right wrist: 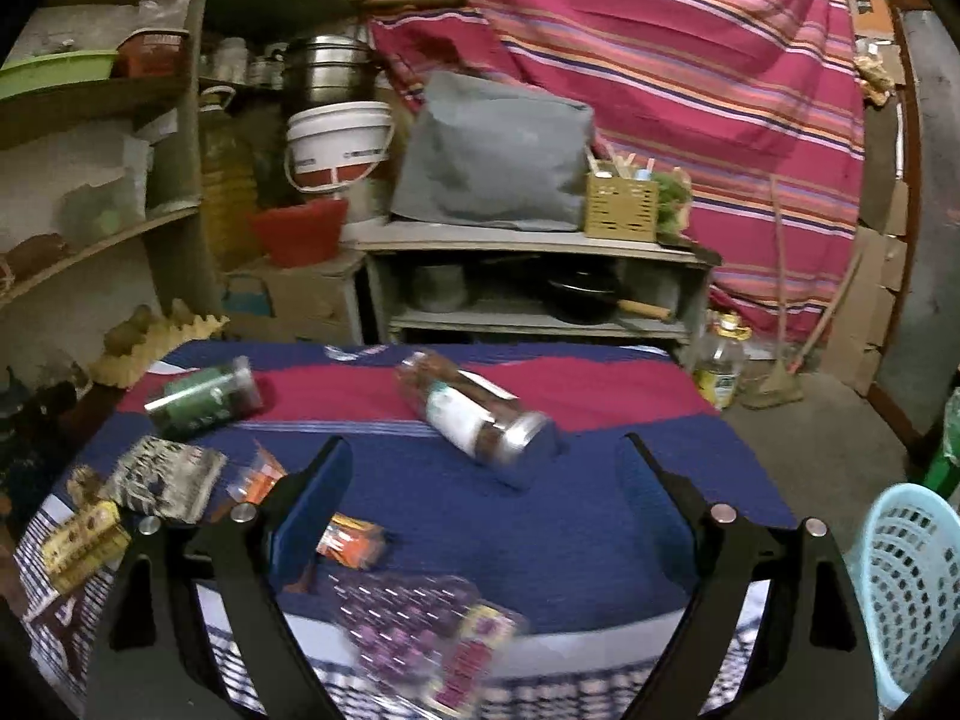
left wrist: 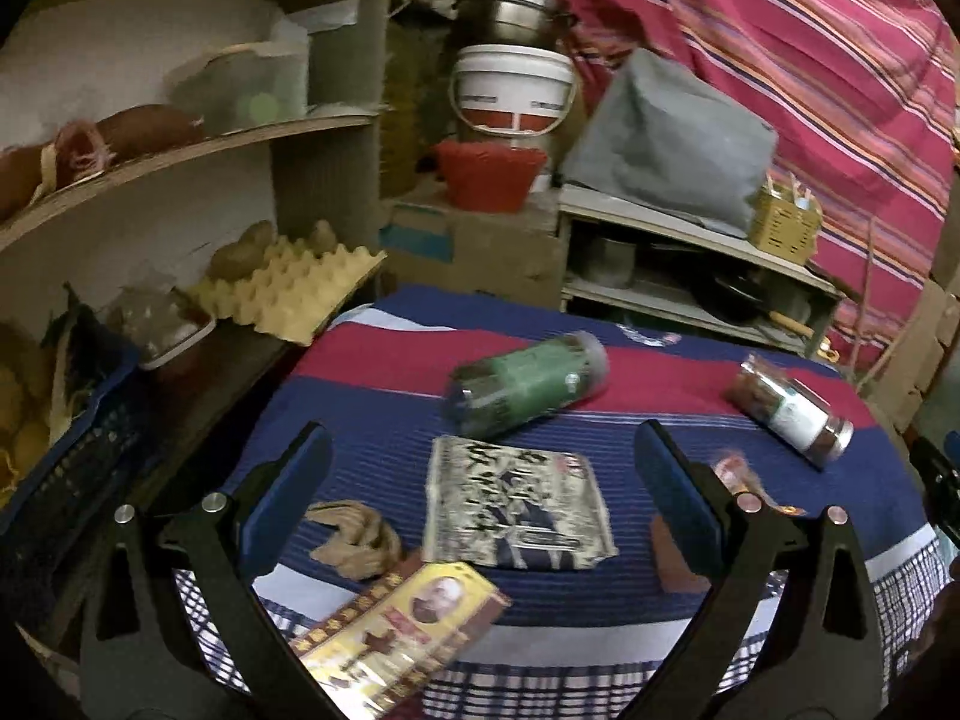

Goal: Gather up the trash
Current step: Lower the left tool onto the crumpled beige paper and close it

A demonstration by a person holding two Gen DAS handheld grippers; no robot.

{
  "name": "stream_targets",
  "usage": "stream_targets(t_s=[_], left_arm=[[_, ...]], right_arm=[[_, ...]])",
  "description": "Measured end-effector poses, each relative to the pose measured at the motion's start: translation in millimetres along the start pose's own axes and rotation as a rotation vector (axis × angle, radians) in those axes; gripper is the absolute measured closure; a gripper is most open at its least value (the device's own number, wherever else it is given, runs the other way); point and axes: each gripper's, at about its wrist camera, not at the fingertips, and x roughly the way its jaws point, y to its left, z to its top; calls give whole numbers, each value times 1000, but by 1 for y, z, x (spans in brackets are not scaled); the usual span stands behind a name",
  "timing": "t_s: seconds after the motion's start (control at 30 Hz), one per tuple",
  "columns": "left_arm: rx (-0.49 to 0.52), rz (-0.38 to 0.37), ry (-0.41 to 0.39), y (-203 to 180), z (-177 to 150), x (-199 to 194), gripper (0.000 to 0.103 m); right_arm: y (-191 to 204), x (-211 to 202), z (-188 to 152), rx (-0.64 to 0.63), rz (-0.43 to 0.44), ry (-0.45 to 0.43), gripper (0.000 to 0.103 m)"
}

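Observation:
Trash lies scattered on a table under a blue, red and checked cloth [left wrist: 384,420]. A green-labelled jar [left wrist: 525,384] lies on its side at the middle, and a white-labelled jar [left wrist: 789,411] rests to its right. In front of them are a black-and-white packet [left wrist: 516,507], a crumpled brown scrap [left wrist: 354,537] and a yellow-red box [left wrist: 399,630]. My left gripper [left wrist: 486,480] hovers open over the packet, holding nothing. My right gripper [right wrist: 486,492] hangs open just short of the white-labelled jar [right wrist: 474,414], with an orange wrapper [right wrist: 348,540] and a purple patterned packet [right wrist: 420,630] below it.
A light blue plastic basket [right wrist: 912,588] stands on the floor at the right of the table. Shelves with an egg tray [left wrist: 288,288] flank the left. Behind stand a white bucket [left wrist: 510,90], a red tub [left wrist: 486,174] and a low shelf with a pan [right wrist: 588,294].

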Motion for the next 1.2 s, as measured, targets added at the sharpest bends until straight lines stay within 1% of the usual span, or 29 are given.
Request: stream_targets(t_s=[0.1, 0.23, 0.37, 0.43, 0.53, 0.73, 0.77, 0.8, 0.87, 0.93, 1.03, 1.07, 1.1, 1.2], left_arm=[[-3, 30, 15, 14, -4, 6, 6], [-30, 82, 68, 38, -12, 21, 6], [-43, 84, 114, 52, -23, 34, 6], [-52, 75, 146, 58, -30, 42, 6], [-78, 48, 202, 61, -38, 56, 6], [-41, 70, 218, 51, -44, 68, 6], [-36, 76, 227, 51, -45, 71, 8], [-35, 77, 238, 52, -46, 73, 13], [-42, 67, 256, 55, -47, 76, 18], [-55, 60, 251, 59, -47, 75, 19], [-75, 66, 246, 65, -46, 74, 24], [-83, 58, 249, 67, -46, 74, 28], [-88, 50, 253, 68, -47, 75, 33], [-75, 45, 257, 67, -48, 75, 38]], right_arm=[[9, 4, -2, -19, -2, -6, 15], [7, 15, -11, -26, -12, 37, 15], [-2, 23, -16, -22, -20, 62, 15], [-6, 30, -19, -19, -28, 87, 11], [-8, 37, -24, -18, -28, 117, 8], [-6, 46, -32, -33, 13, 167, 5], [-6, 48, -32, -31, 18, 178, 5], [-7, 49, -33, -26, 19, 184, 5], [-8, 50, -33, -10, 26, 185, 5], [-11, 48, -33, 5, 33, 172, 5], [-13, 47, -32, -2, -7, 156, 5], [-14, 47, -32, -3, -15, 157, 5], [-15, 47, -32, -1, -15, 161, 5], [-18, 49, -32, -5, -9, 177, 5]])
